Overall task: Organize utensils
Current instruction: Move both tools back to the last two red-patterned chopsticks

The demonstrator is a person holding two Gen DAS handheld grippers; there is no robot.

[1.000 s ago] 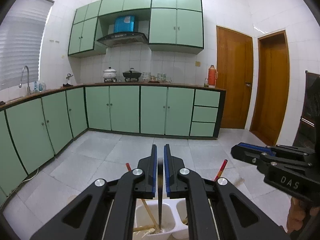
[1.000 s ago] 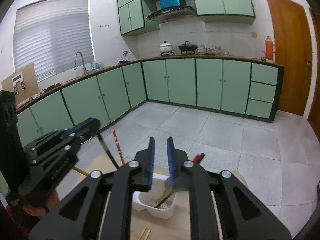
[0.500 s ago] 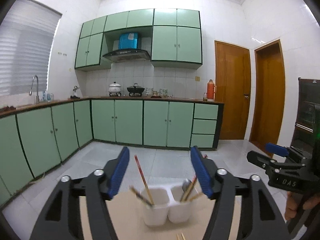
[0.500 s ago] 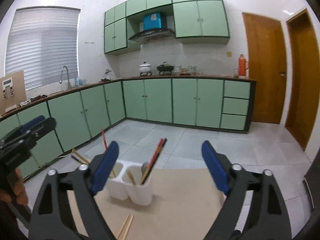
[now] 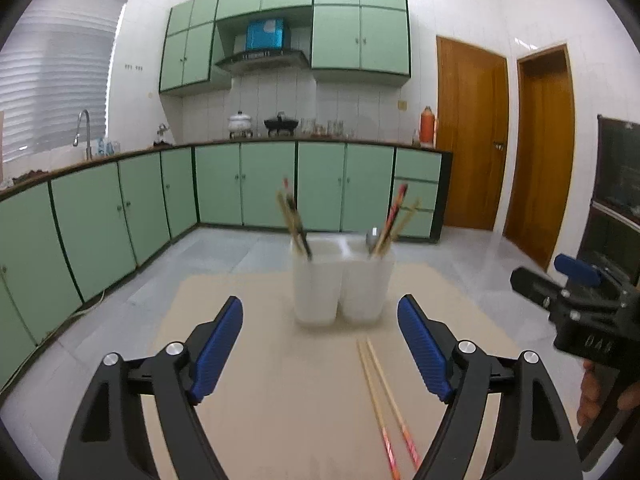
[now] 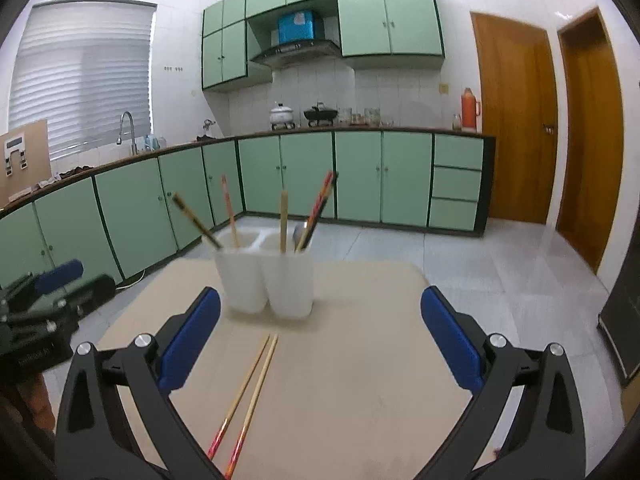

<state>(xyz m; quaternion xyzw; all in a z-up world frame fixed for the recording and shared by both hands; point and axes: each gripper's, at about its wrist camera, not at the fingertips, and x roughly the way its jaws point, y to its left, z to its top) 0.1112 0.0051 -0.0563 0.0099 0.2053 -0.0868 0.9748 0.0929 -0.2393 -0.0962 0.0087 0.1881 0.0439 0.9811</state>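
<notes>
The white two-compartment utensil holder [image 5: 342, 280] stood on my beige tabletop [image 5: 280, 392], chopsticks leaning out of both cups and a spoon [image 6: 298, 234] in the right-hand one. A loose pair of chopsticks [image 6: 250, 394] with red-patterned ends lay flat on the board just in front of it, side by side. Around the table I saw grey floor tiles, green kitchen cabinets [image 6: 308, 174], a window with blinds and two wooden doors [image 6: 516, 120]. My left gripper [image 5: 320, 350] had its jaws opening with nothing between them, the loose pair ahead and slightly right. My right gripper [image 6: 320, 336] was likewise opening and empty, the pair ahead and slightly left
</notes>
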